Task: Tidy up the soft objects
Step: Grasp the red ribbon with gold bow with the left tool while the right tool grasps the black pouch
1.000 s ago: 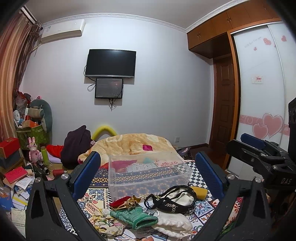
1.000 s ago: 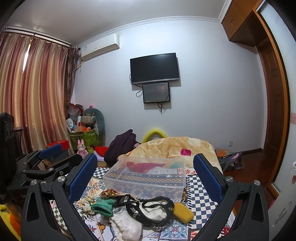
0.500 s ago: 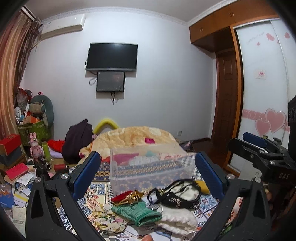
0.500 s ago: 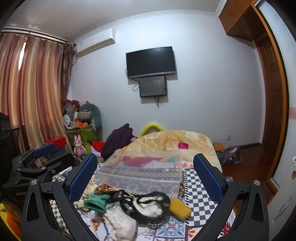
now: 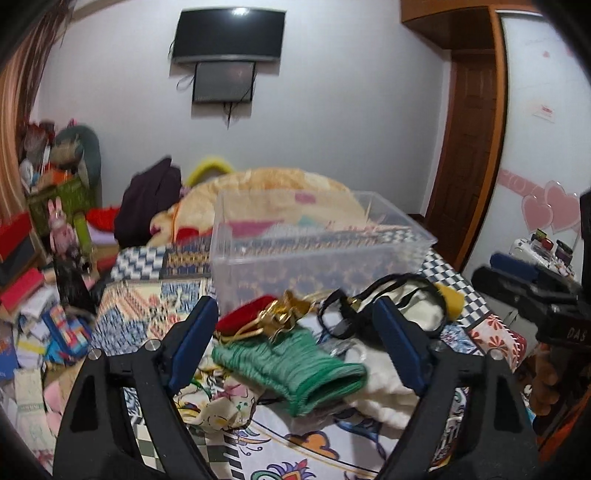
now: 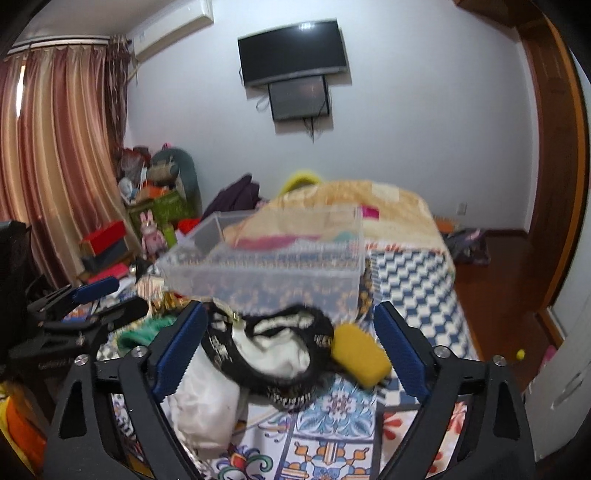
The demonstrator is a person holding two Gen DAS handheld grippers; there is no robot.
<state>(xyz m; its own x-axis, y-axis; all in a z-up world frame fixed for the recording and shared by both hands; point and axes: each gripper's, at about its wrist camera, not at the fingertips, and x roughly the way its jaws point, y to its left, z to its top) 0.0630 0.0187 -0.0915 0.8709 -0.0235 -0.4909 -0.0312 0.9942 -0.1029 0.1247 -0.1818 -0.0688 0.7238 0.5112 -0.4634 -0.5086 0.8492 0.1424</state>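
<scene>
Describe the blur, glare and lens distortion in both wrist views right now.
Left wrist view: motion blur smears the green knit piece and clear plastic bin; the left tongs stay sharp; a ceiling-light glare spot sits on the TV. Right wrist view: similar blur on the bin and yellow pouch, right tongs crisp; fisheye bends the curtains and door frame.

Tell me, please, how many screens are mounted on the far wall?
2: a large black television high on the wall, and a smaller screen directly beneath it, with cables hanging below. Nothing hides that stretch of wall.
</scene>
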